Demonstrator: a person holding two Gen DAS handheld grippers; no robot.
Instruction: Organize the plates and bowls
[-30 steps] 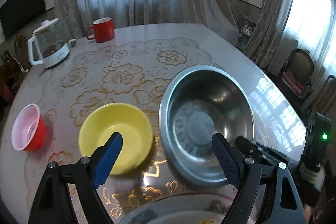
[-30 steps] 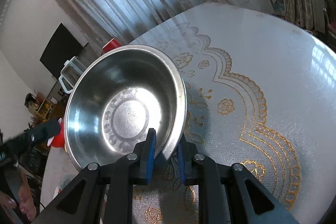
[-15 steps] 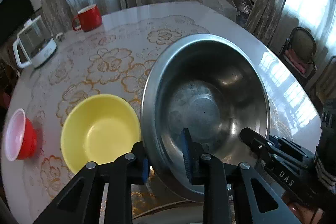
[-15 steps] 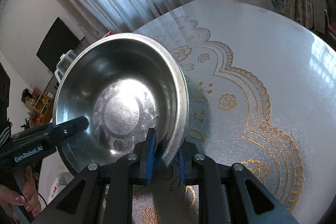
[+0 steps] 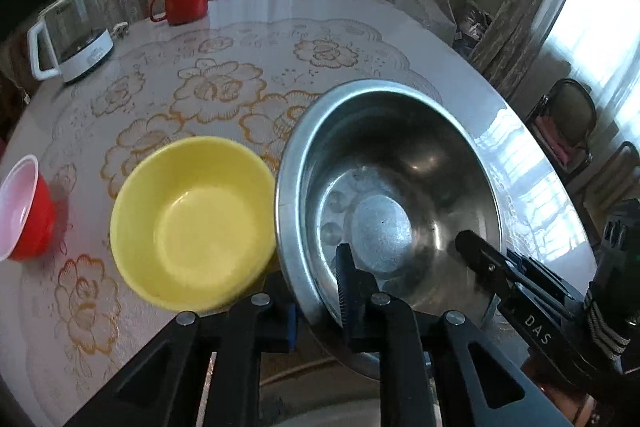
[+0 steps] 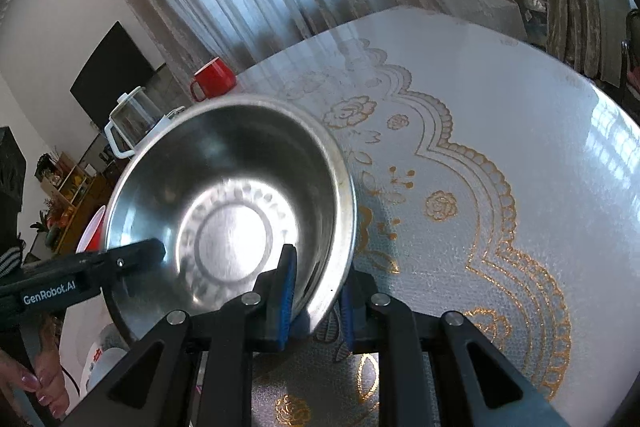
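Observation:
A large steel bowl is held tilted above the table by both grippers. My left gripper is shut on its near-left rim. My right gripper is shut on its near-right rim; it shows in the left wrist view reaching in from the right. The bowl also shows in the right wrist view, with the left gripper at its left edge. A yellow bowl sits on the table just left of the steel bowl. A white plate lies partly hidden under my left gripper.
A small red bowl with white inside stands at the left table edge. A red mug and a glass kettle stand at the back left. Chairs stand beyond the table's right edge. The round table extends to the right.
My left gripper closed from open onto the steel bowl's rim. The bowl, held by both grippers, has shifted slightly right and back away from the left camera.

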